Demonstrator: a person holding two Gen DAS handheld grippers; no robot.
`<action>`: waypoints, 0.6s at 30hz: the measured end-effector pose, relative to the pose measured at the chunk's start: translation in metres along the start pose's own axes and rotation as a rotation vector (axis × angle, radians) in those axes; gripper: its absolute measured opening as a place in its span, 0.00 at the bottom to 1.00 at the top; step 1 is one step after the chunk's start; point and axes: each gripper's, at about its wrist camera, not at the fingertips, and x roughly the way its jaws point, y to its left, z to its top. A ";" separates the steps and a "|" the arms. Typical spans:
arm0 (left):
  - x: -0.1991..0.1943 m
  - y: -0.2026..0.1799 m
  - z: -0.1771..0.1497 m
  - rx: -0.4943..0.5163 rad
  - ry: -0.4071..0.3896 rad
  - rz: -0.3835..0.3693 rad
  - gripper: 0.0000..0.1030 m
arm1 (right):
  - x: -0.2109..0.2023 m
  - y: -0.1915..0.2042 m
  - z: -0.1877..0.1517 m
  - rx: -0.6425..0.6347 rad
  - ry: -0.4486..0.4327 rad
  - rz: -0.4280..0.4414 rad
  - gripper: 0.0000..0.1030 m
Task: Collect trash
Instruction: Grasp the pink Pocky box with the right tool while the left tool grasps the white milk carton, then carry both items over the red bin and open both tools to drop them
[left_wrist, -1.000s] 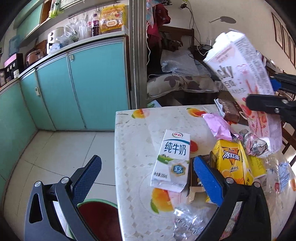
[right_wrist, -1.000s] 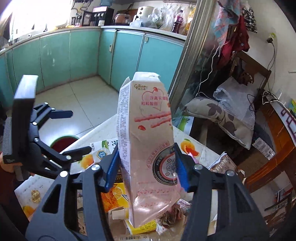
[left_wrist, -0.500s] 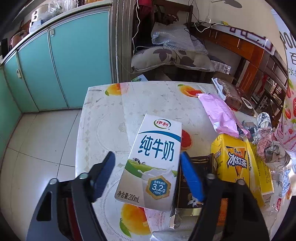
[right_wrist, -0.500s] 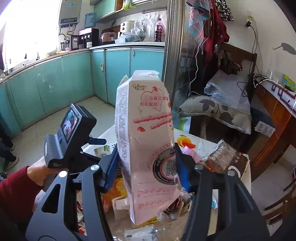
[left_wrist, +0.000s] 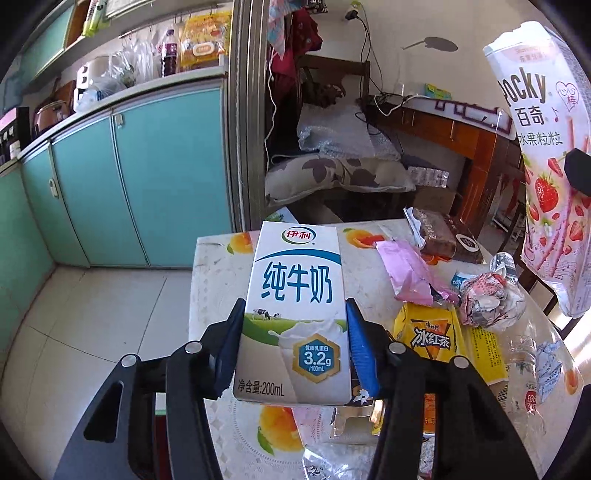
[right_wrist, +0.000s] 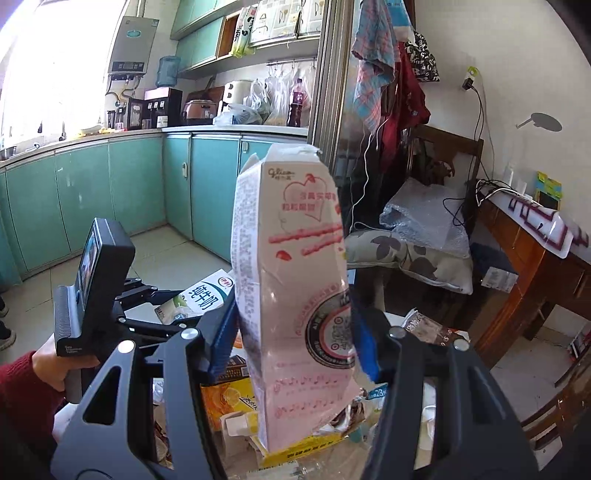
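The left gripper (left_wrist: 295, 347) is clamped on a white milk carton (left_wrist: 297, 314), its blue ribbed pads pressing the carton's two narrow sides. The carton is a smooth rectangular box with blue lettering and a green meadow band, held upright above the table (left_wrist: 218, 273), over the stretch nearest the camera. From the right wrist view the same carton (right_wrist: 203, 299) pokes out tilted from the black frame that a hand (right_wrist: 55, 369) in a red sleeve carries.

The right gripper (right_wrist: 295, 339) is clamped on a pink snack box (right_wrist: 295, 295), a tall, thin cardboard carton with a torn-open top and dented, creased walls; its lower end flares out crumpled. In the left wrist view this box (left_wrist: 543, 166) hangs in the air off the table's right edge, glossy, printed with strawberries.

The table wears a pale lace-patterned plastic cloth printed with oranges. On it lie a yellow drink carton (left_wrist: 432, 339), flattened and creased, near the right side; a pink foil wrapper (left_wrist: 410, 273), limp and wrinkled, toward the far edge; a brown wrapper (left_wrist: 439, 236) at the far right corner; and a crumpled paper ball (left_wrist: 487, 299) just beside the pink wrapper.
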 end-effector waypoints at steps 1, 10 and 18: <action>-0.006 0.003 0.000 -0.002 -0.014 0.014 0.48 | -0.002 0.002 0.002 0.004 -0.013 0.001 0.52; -0.042 0.046 -0.016 -0.044 -0.053 0.102 0.48 | -0.012 0.019 0.026 0.046 -0.137 -0.004 0.52; -0.055 0.092 -0.047 -0.107 -0.017 0.210 0.48 | 0.040 0.066 0.020 0.138 -0.019 0.219 0.52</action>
